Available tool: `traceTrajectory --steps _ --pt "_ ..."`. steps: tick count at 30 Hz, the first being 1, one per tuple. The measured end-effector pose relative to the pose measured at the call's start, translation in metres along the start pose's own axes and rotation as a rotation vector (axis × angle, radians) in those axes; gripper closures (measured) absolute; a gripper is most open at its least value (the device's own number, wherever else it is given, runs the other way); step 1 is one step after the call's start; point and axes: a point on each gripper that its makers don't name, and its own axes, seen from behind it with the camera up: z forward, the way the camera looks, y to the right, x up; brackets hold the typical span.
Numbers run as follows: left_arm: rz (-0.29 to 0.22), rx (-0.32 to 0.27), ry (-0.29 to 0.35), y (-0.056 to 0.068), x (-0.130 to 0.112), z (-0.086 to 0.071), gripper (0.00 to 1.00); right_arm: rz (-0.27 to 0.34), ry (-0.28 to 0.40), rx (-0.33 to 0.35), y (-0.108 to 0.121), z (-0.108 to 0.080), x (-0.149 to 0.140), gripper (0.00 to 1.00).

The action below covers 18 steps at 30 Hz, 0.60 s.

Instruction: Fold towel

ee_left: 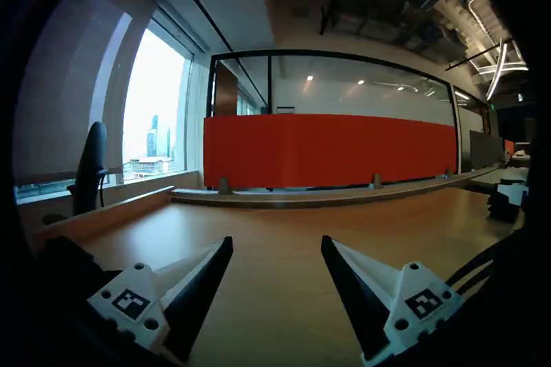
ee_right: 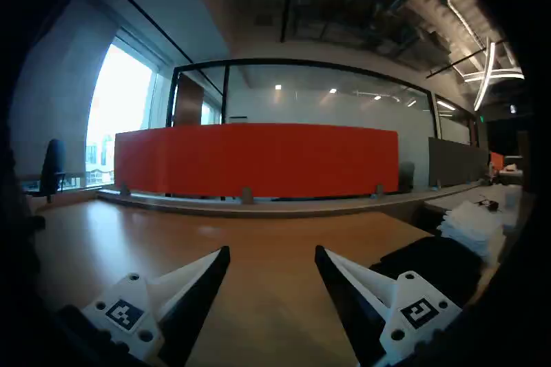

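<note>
A stack of folded white towels (ee_right: 475, 226) sits at the table's right edge in the right gripper view, with a black cloth (ee_right: 434, 264) lying just in front of it. My right gripper (ee_right: 272, 250) is open low over the bare wooden table (ee_right: 275, 229), left of the black cloth, holding nothing. My left gripper (ee_left: 275, 242) is also open over the table (ee_left: 289, 229), with nothing between its fingers. A white and black pile (ee_left: 506, 198) shows at the far right of the left gripper view; what it is cannot be told.
A red partition (ee_left: 330, 150) on a low ledge closes the table's far side, with glass walls behind it. A bright window (ee_left: 155, 116) and a dark office chair (ee_left: 89, 167) are to the left. More desks lie at the far right (ee_right: 482, 195).
</note>
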Motion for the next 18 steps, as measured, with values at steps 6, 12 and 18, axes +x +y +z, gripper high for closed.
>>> traceTrajectory --steps 6,12,18 --pt "0.0 0.0 0.0 -0.0004 -0.0001 -0.0003 0.05 0.003 0.001 0.006 -0.0009 -0.0008 0.0012 0.04" --pt "0.0 0.0 0.0 -0.0003 0.0 -0.0002 0.05 0.004 0.001 0.011 -0.002 -0.0013 -0.0007 0.04" --pt "0.0 0.0 0.0 -0.0005 0.0 -0.0004 0.05 0.006 -0.001 0.011 -0.0018 -0.0009 -0.0017 0.04"
